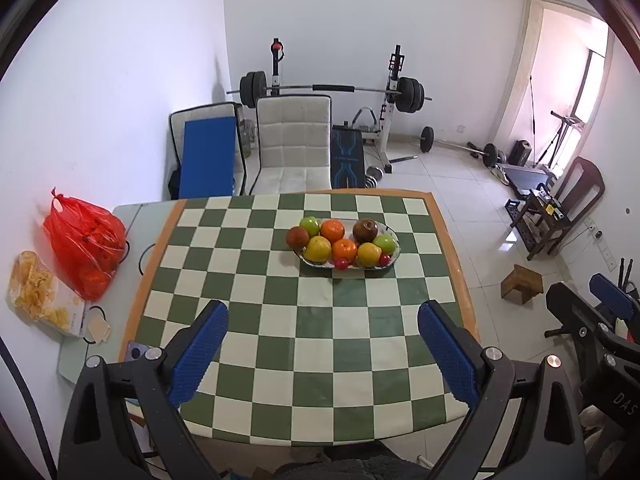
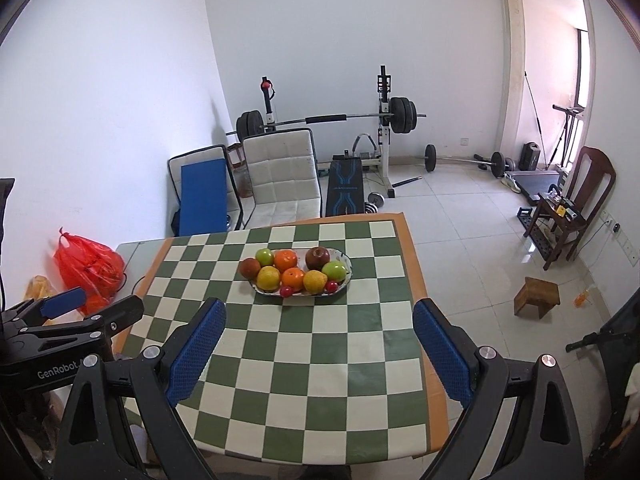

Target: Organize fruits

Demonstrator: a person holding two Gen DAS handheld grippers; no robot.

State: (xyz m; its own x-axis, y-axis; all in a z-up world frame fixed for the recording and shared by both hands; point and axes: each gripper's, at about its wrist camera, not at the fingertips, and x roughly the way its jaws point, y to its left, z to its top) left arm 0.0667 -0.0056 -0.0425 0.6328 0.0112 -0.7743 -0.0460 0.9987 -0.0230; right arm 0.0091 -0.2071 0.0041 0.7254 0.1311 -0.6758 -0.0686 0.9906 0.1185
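Note:
An oval white plate (image 1: 394, 255) full of fruit stands on the far middle of the checkered table (image 1: 320, 340). It holds two oranges (image 1: 333, 229), green apples (image 1: 310, 224), a dark red apple (image 1: 365, 230), yellow fruits (image 1: 318, 249) and small red ones (image 1: 341, 264). The plate also shows in the right wrist view (image 2: 347, 276). My left gripper (image 1: 323, 318) is open and empty, above the table's near part, well short of the plate. My right gripper (image 2: 319, 316) is open and empty, likewise short of the plate.
A red plastic bag (image 1: 82, 240) with oranges and a bag of chips (image 1: 36, 292) lie left of the table mat. A white chair (image 1: 294, 148) stands behind the table. A small wooden stool (image 1: 522, 283) sits on the floor at right. Weight equipment lines the back wall.

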